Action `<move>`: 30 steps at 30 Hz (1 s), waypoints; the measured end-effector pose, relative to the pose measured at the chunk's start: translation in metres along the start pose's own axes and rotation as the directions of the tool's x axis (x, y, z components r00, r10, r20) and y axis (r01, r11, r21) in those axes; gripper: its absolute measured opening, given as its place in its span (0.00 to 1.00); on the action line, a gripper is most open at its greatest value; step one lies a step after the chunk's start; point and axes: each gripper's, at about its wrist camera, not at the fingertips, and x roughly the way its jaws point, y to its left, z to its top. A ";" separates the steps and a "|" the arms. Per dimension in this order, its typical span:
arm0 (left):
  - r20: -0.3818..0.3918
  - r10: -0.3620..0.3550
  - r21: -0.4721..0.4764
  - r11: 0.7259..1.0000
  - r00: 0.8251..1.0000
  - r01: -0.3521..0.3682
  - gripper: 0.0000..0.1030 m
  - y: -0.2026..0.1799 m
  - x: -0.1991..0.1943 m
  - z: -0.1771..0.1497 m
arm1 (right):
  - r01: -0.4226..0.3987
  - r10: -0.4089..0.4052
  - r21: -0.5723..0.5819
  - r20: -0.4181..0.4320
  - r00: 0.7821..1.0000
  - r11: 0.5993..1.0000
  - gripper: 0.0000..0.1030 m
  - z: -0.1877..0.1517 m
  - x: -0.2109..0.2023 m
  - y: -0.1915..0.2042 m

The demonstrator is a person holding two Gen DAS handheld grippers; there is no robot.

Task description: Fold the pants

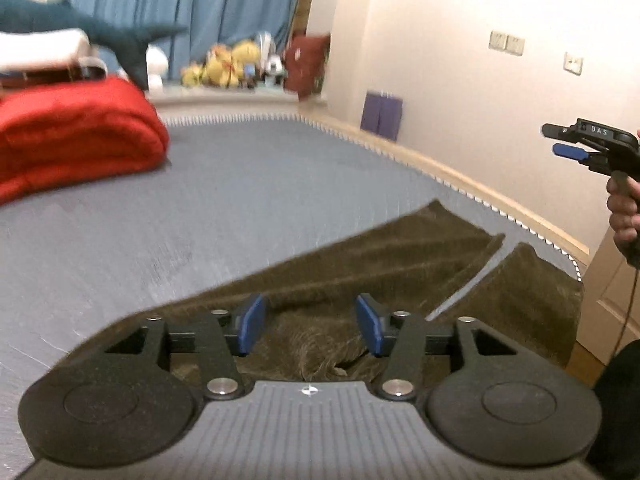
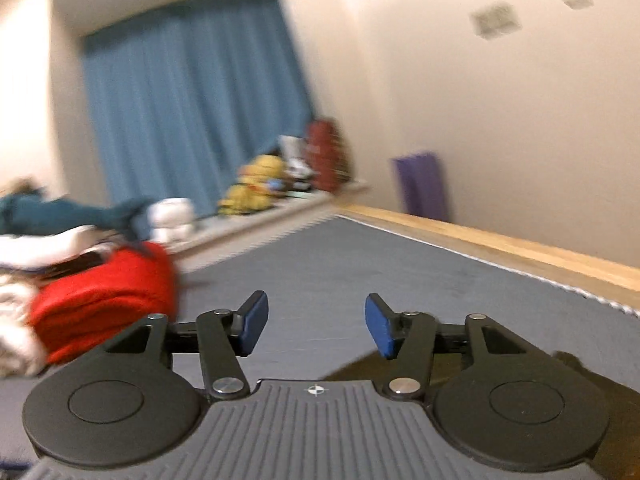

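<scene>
Risk, far left: red bedding (image 1: 72, 136) heaped on mattress (image 1: 240, 200); later fold swung that way may snag it.

Risk, centre: left gripper (image 1: 312, 326) spread, pinching nothing, above pants (image 1: 360, 264); careless regrip may drag top layer, skew fold.

Risk, right: right gripper (image 1: 568, 142) apart, empty, raised well clear (blurred view); no hold, cloth may relax.

Item: pants, olive-brown, soft nap; near right part of mattress, flat, legs parted by narrow gap, wrinkled bunch near left gripper.

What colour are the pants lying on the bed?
The pants are a dark olive brown, plain with no pattern. The left wrist view shows them best.
</scene>
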 end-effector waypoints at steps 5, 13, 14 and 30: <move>0.109 0.160 0.097 0.981 0.981 -0.171 0.58 -0.022 -0.045 -0.015 | -0.142 0.139 -0.138 -0.032 0.990 0.980 0.59 -0.027 -0.037 0.060; 0.053 0.258 0.082 0.962 0.965 -0.262 0.58 -0.005 -0.080 -0.012 | -0.393 0.349 -0.308 -0.189 0.918 0.866 0.58 -0.095 -0.068 0.153; 0.043 0.263 0.055 0.963 0.964 -0.265 0.58 0.006 -0.084 -0.013 | -0.434 0.381 -0.316 -0.219 0.898 0.843 0.57 -0.106 -0.067 0.166; -0.301 0.309 -0.463 0.780 0.902 -0.421 0.46 0.185 -0.053 -0.086 | -0.859 0.603 -0.298 -0.616 0.506 0.417 0.44 -0.271 -0.106 0.268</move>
